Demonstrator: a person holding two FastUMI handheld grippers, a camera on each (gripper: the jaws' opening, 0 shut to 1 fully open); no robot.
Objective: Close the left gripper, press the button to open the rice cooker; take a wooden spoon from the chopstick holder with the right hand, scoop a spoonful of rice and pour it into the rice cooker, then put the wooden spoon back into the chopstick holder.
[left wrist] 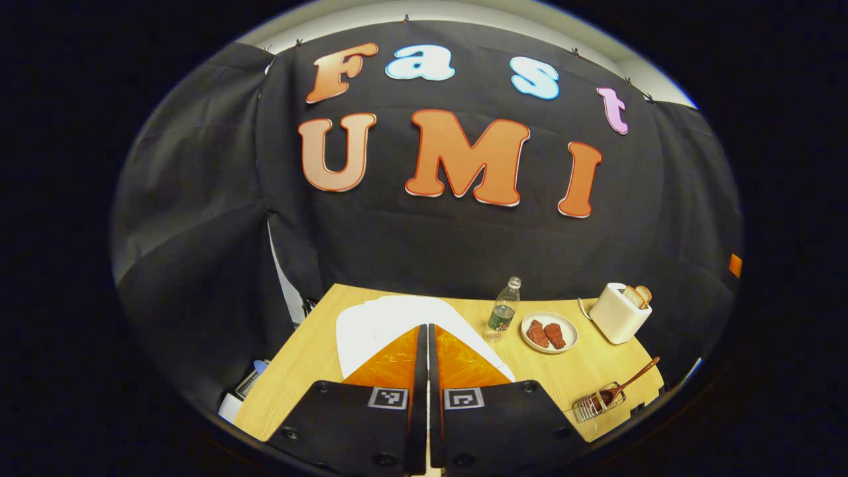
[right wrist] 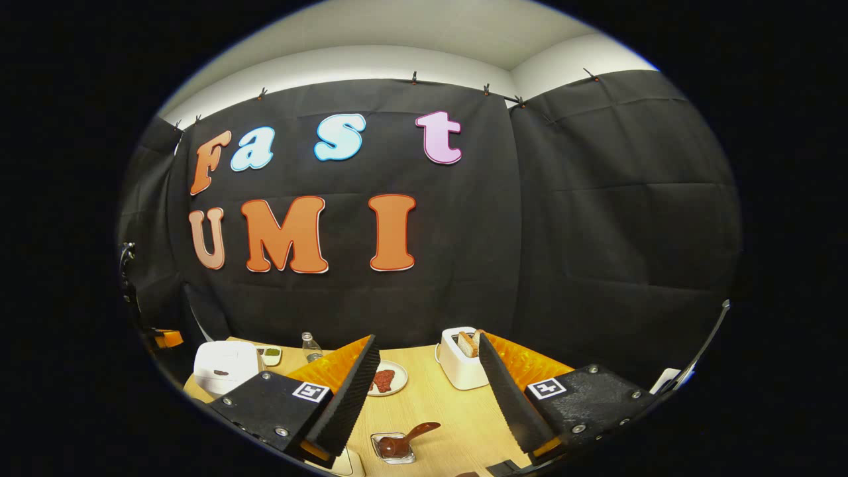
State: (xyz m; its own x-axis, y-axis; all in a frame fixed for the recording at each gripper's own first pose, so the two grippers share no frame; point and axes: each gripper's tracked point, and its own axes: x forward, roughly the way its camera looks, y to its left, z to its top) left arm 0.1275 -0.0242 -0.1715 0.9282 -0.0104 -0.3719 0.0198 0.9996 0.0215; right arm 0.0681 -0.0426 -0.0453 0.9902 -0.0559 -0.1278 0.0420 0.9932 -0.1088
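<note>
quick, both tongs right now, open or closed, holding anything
Left tongs: closed, nothing between them, over the rice cooker.
Right tongs: open, empty, above the wooden spoon.

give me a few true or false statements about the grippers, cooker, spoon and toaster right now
1. The left gripper is shut. True: its fingers meet with nothing between them.
2. The right gripper holds the spoon. False: it is open, and the spoon sits in the holder.
3. The cooker lid is open. False: in the right gripper view it is down.
4. The toaster has bread in it. True: slices stick out of the top.
5. The plate is bare. False: two reddish pieces lie on it.
6. The bottle stands upright on the table. True.
</note>
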